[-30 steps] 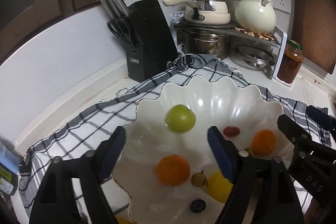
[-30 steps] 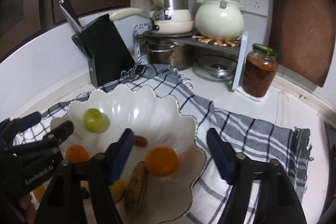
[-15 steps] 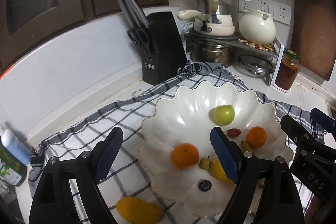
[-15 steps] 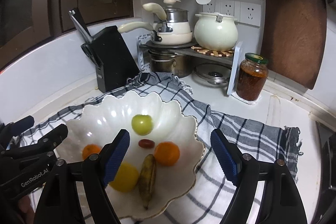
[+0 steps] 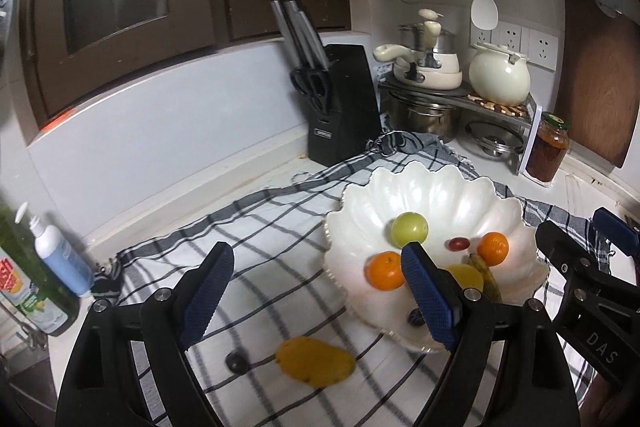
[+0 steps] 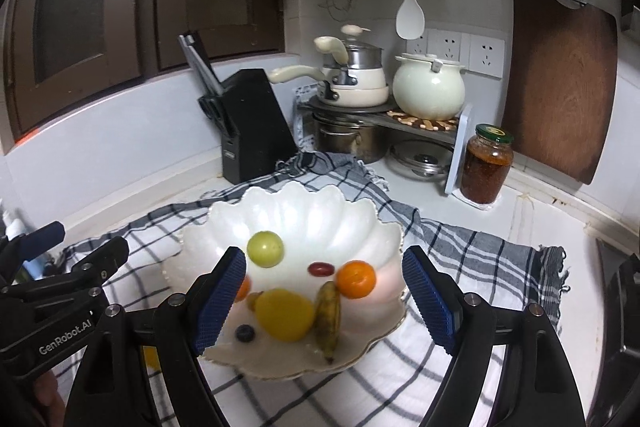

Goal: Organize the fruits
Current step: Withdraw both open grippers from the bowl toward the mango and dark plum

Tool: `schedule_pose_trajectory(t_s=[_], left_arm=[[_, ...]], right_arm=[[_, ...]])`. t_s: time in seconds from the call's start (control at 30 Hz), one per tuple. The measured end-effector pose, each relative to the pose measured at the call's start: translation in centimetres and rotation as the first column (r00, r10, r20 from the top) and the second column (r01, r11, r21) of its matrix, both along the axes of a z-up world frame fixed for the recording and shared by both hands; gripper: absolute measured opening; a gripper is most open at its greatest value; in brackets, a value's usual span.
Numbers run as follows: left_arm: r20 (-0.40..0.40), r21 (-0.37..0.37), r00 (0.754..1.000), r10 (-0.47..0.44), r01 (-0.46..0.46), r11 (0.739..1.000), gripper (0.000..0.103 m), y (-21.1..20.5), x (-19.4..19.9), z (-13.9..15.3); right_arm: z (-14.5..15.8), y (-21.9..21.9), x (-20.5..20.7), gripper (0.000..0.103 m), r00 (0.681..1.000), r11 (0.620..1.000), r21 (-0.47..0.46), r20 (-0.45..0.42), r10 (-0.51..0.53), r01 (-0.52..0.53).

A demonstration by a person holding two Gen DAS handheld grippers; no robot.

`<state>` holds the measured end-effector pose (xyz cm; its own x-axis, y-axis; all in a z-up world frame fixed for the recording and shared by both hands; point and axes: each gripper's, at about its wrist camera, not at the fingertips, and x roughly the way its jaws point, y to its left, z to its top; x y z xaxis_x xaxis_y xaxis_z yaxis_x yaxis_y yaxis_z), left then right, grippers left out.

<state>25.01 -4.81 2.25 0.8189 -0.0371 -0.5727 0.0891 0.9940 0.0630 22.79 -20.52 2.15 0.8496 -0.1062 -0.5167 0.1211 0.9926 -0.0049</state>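
Note:
A white scalloped bowl (image 5: 432, 195) (image 6: 312, 211) sits on a checked cloth (image 5: 256, 239). It holds a green fruit (image 5: 409, 229) (image 6: 265, 249), two oranges (image 5: 385, 271) (image 6: 355, 279), a yellow fruit (image 6: 285, 314), a small banana (image 6: 329, 315), a red grape (image 6: 321, 269) and a blueberry (image 6: 245, 333). A yellow mango (image 5: 316, 361) and a dark berry (image 5: 235, 362) lie on the cloth left of the bowl. My left gripper (image 5: 316, 291) is open and empty above them. My right gripper (image 6: 320, 299) is open and empty over the bowl's near side.
A black knife block (image 5: 340, 107) stands at the back. A rack with pots and a cream kettle (image 5: 500, 79) fills the corner, with a sauce jar (image 5: 548, 147) beside it. Bottles (image 5: 52, 259) stand at the far left. A wooden board (image 6: 560, 79) leans on the wall.
Both grippers have pulled back and risen away from the bowl. The mango and the dark berry on the cloth have come into the left wrist view.

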Motion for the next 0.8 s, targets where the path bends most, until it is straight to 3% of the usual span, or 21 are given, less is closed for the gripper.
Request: schedule_pose_trajectory(t_s=[0.33, 0.8], left_arm=[[-0.001, -0.009, 0.999, 0.041, -0.041, 0.999, 0.086, 3.5, -2.6, -0.4], [-0.043, 0.01, 0.994, 0.102, -0.102, 0.995, 0.092, 7.6, -4.1, -3.5]], right_arm=[[-0.1, 3.2, -2.2, 0.081, 0.999, 0.999, -0.013, 0.003, 0.044, -0.044], [-3.3, 7.2, -3.4, 0.081, 0.995, 0.996, -0.024, -0.053, 0.081, -0.082]])
